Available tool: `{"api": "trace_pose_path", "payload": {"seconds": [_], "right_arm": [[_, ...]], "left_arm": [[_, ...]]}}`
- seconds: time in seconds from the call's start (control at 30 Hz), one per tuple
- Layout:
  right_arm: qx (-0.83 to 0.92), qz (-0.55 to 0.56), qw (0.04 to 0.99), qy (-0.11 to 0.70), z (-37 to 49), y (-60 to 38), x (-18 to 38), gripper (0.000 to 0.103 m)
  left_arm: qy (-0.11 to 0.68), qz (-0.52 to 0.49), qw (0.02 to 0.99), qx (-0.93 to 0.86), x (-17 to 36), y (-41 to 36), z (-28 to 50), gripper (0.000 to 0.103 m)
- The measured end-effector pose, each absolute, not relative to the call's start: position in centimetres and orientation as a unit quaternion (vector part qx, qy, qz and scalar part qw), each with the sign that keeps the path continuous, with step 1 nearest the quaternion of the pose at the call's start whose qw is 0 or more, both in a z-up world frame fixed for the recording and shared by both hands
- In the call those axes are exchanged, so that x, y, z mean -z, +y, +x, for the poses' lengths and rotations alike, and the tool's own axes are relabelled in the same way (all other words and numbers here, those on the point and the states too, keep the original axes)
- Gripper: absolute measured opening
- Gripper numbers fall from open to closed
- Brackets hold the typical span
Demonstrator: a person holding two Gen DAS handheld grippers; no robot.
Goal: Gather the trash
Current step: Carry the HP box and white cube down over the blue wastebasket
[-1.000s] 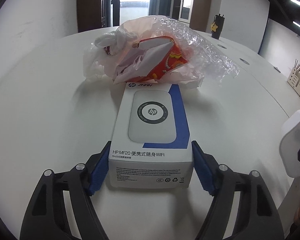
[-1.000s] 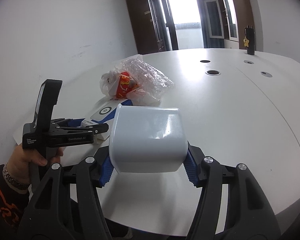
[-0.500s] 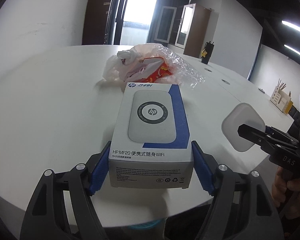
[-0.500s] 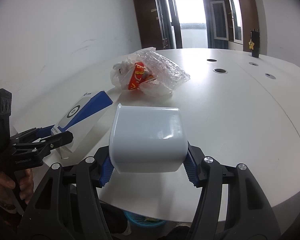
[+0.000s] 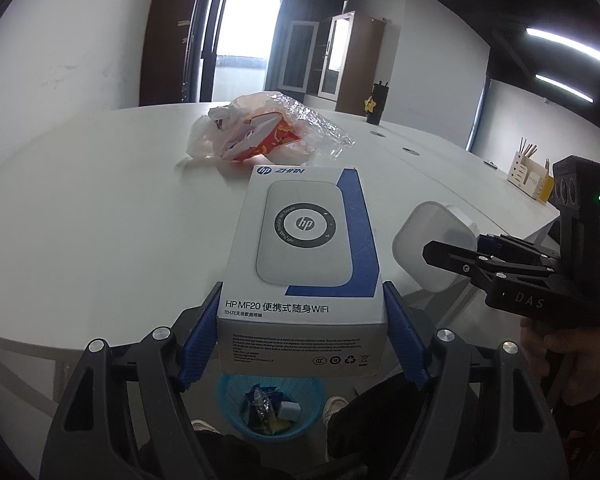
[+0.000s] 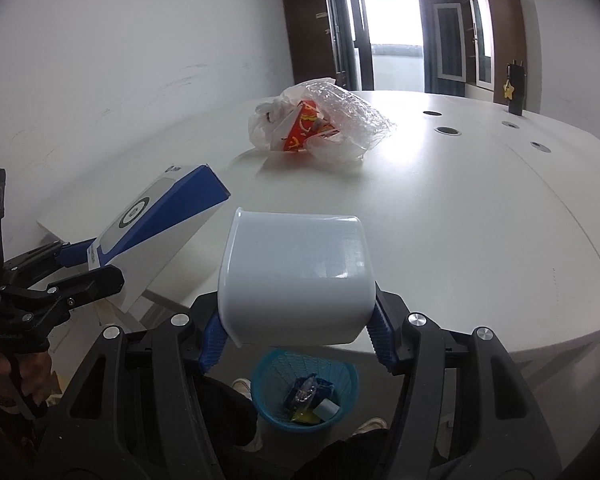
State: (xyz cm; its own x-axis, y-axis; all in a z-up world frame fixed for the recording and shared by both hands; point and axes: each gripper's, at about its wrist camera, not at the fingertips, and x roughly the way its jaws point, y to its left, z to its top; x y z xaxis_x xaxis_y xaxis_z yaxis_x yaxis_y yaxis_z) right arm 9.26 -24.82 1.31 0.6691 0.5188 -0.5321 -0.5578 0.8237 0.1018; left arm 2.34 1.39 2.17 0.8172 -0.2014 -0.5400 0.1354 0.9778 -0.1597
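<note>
The left hand-held gripper (image 5: 302, 344) pinches the HP box (image 5: 304, 256) by its two long sides, blue pads (image 5: 198, 350) pressed flat against the cardboard. The box points away toward 12 o'clock, its near end just ahead of the camera and its printed face up. It is held in the air at the near edge of the table (image 5: 80, 216), with the blue bin (image 5: 270, 406) straight below at 6 o'clock, on the floor between the person's shoes.

The right hand-held gripper (image 6: 298, 334) clamps the white plastic container (image 6: 294, 278) from both sides, blue pads (image 6: 382, 338) tight on its walls. The container lies on its side between the jaws, reaching toward 12 o'clock, also off the table edge. In the right wrist view the blue bin (image 6: 304, 390) sits right under it at 6 o'clock, already holding some wrappers and a small white piece.

From the left wrist view the white plastic container (image 5: 432, 246) shows at 3 o'clock, beside the box and apart from it. From the right wrist view the HP box (image 6: 156, 220) shows at 9 o'clock.

The bag of wrappers (image 5: 264, 128) lies on the table at 12 o'clock, well beyond both held things; a clear crinkled plastic sheet and a red carton show in it. A black bottle (image 6: 514, 88) with a yellow star stands far off at 2 o'clock
</note>
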Motion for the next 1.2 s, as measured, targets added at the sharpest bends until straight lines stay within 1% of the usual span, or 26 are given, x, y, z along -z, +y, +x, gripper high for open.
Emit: {"api": "trace_pose_path", "payload": {"seconds": [0.2,0.33,0.4,0.5,0.63,0.83,0.93,1.2], "right_arm": [[-0.307,-0.042,0.913,0.264,5.8,-25.7,-1.5,0.056],[-0.33,-0.035,0.899,0.285,4.5,-26.7,0.5,0.056],[-0.329,-0.048,0.898,0.288,3.4,-27.1,1.2,0.056],[-0.321,-0.054,0.896,0.303,2.5,-27.8,2.6,0.056],[-0.34,-0.029,0.877,0.338,2.3,-28.0,4.5,0.056],[-0.348,-0.015,0.864,0.363,2.3,-27.2,7.3,0.056],[-0.348,-0.03,0.866,0.359,2.5,-26.2,8.4,0.056],[-0.325,-0.038,0.857,0.397,4.5,-24.6,12.7,0.056]], "left_arm": [[0.29,-0.053,0.949,0.109,-2.0,1.2,-0.3,0.075],[0.296,-0.048,0.947,0.114,-1.4,0.7,-1.9,0.075],[0.3,-0.038,0.946,0.12,-0.7,0.5,-2.9,0.075],[0.322,-0.025,0.94,0.106,0.9,0.2,-4.1,0.075],[0.34,-0.023,0.933,0.114,2.7,0.1,-5.7,0.075],[0.377,-0.049,0.918,0.115,6.0,1.2,-4.7,0.075],[0.395,-0.058,0.909,0.117,7.6,1.5,-3.4,0.075],[0.436,-0.077,0.892,0.094,11.9,2.7,-0.7,0.075]]}}
